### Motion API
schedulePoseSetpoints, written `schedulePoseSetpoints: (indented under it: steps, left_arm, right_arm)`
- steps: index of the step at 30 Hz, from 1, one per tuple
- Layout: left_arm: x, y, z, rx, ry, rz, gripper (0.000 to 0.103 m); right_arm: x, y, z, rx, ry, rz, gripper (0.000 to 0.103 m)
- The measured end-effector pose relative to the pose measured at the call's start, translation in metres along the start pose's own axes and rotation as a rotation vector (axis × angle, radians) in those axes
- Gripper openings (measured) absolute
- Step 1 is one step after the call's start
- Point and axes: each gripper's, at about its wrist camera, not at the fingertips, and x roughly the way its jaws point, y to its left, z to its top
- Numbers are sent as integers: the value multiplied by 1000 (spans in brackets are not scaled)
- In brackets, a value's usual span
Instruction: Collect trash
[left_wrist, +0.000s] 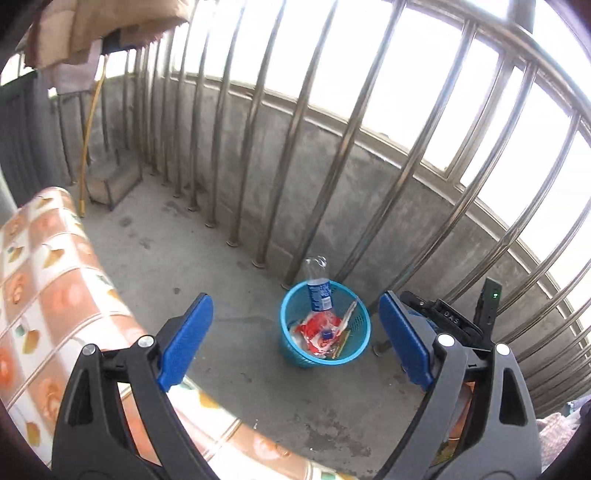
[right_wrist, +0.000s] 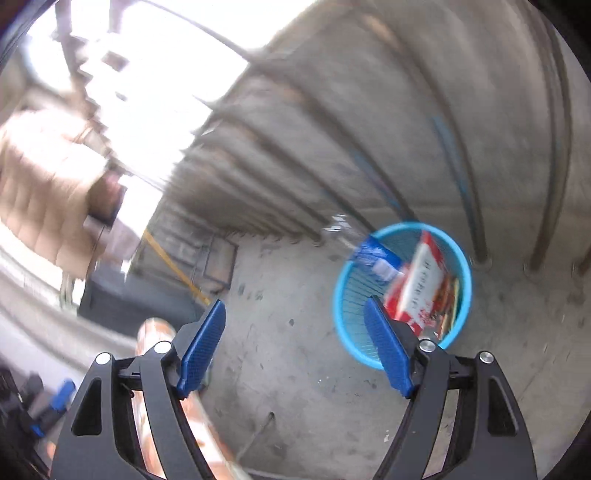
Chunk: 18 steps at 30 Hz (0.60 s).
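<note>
The blue basket (left_wrist: 325, 325) on the balcony floor (left_wrist: 229, 295) is seen to hold the bottle (left_wrist: 318, 291) and red wrapper (left_wrist: 319, 334), presumably deposited as trash, while the left gripper (left_wrist: 295, 339) and right gripper (right_wrist: 295, 347) are held wide and empty.

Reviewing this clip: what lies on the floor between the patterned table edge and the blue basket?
Only bare concrete floor, stained in spots, lies between the patterned table and the blue basket. The left wrist view shows it clearly.
</note>
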Motion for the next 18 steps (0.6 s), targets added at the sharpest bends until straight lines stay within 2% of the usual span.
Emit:
schedulePoseSetpoints:
  steps: [3,5,8,10,13,15,18]
  left_arm:
    - [-70,16,-23,-45,-84,118,94]
    - [-112,23,-41,-91,-136,198,94]
    - [-169,32,-76,-165,-179,393,94]
    - [-194,36,-102,-202,-183,510,94]
    - [-221,46,-141,-230,-164,623,94]
    - [-236,48,-165,-244,-182,725,94]
    - [-254,51,-193,-318,-220,804,94]
  right_arm:
    - [-41,77,-27,-224,-49,28,93]
    - [-65,118,-49,-351,-80,61,97]
    - [-96,168,-84,-495,-106,103,97]
    - [-116,192,-110,-566,-107,133,97]
    - [-134,220,-144,-644,-91,177,97]
    - [-140,239,-172,-690,-63,167,97]
    - [-152,256,-207,-744,-15,121,97]
